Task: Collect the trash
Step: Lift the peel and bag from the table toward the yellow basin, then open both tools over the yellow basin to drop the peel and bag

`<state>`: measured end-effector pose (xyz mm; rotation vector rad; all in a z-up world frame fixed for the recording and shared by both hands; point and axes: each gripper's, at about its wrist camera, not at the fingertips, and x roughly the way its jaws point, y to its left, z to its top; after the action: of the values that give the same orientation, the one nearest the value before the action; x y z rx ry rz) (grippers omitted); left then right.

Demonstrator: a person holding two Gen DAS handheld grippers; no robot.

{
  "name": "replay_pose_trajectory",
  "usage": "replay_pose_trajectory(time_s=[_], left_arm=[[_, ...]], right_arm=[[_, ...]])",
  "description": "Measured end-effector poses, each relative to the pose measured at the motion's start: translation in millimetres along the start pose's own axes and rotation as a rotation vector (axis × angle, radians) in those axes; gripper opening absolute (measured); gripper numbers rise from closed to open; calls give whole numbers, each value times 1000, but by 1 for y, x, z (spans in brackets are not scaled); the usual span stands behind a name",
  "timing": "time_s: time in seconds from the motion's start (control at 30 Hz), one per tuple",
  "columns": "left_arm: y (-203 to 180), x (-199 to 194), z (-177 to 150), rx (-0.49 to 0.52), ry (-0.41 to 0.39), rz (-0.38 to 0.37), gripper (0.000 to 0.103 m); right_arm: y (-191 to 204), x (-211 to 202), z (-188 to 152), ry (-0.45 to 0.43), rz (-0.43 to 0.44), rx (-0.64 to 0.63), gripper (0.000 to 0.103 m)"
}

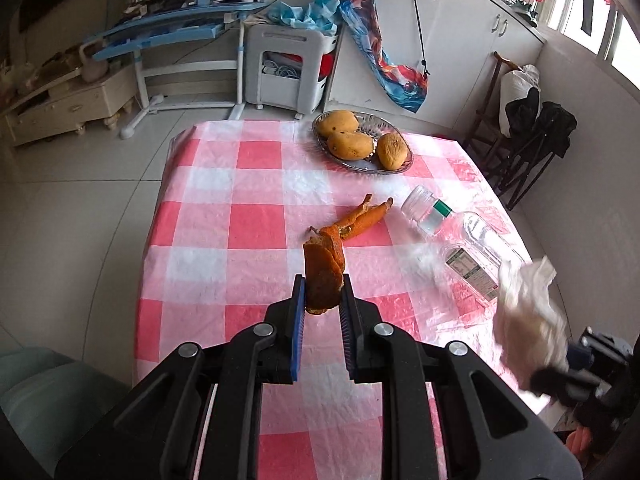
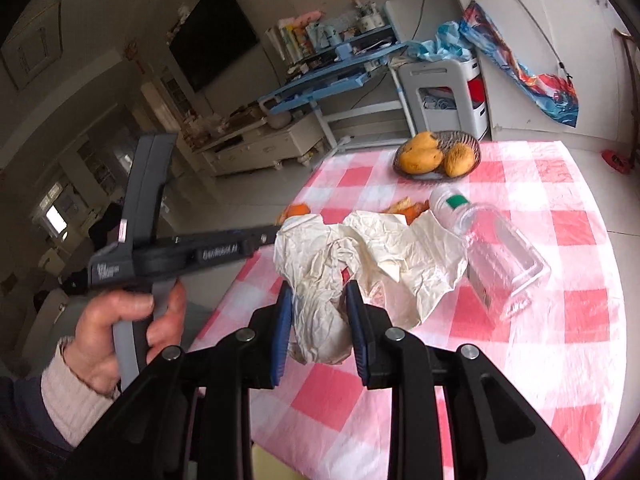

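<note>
My left gripper (image 1: 322,285) is shut on a curled piece of orange peel (image 1: 324,272), lifted above the pink checked tablecloth (image 1: 248,224). A second strip of peel (image 1: 362,216) lies on the cloth just beyond it. My right gripper (image 2: 320,292) is shut on a crumpled sheet of white paper (image 2: 372,252), which hangs over the table. In the left wrist view that paper (image 1: 528,312) shows blurred at the right edge. An empty clear plastic bottle (image 2: 492,252) lies on its side to the right of the paper. A hand (image 2: 120,320) holds the left gripper (image 2: 276,236), seen side-on with peel (image 2: 298,210) at its tip.
A dish of mangoes (image 1: 362,142) stands at the table's far side. Beyond the table are a white storage cart (image 1: 288,68), a blue desk (image 1: 168,32) and white cabinets (image 1: 452,40). Folded dark chairs (image 1: 532,136) stand off the right edge.
</note>
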<state>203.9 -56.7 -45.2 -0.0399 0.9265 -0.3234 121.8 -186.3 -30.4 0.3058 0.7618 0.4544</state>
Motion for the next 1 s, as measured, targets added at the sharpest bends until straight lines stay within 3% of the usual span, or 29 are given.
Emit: replay_pose_trajectory(time_s=[0.33, 0.57, 0.63, 0.73, 0.8, 1.0], left_arm=[[6, -7, -7, -4, 2, 17, 16], [26, -12, -27, -12, 3, 77, 16], [29, 1, -26, -9, 28, 84, 21], [29, 23, -26, -13, 65, 71, 43], [23, 37, -24, 20, 71, 102, 51], [9, 72, -28, 105, 120, 179, 54]], right_arm=[[37, 21, -39, 196, 132, -132, 28], [63, 37, -63, 300, 159, -260, 28], [66, 40, -70, 327, 173, -275, 28], [76, 45, -80, 371, 196, -320, 28], [82, 49, -87, 408, 213, -353, 28], [102, 62, -114, 557, 279, -455, 31]])
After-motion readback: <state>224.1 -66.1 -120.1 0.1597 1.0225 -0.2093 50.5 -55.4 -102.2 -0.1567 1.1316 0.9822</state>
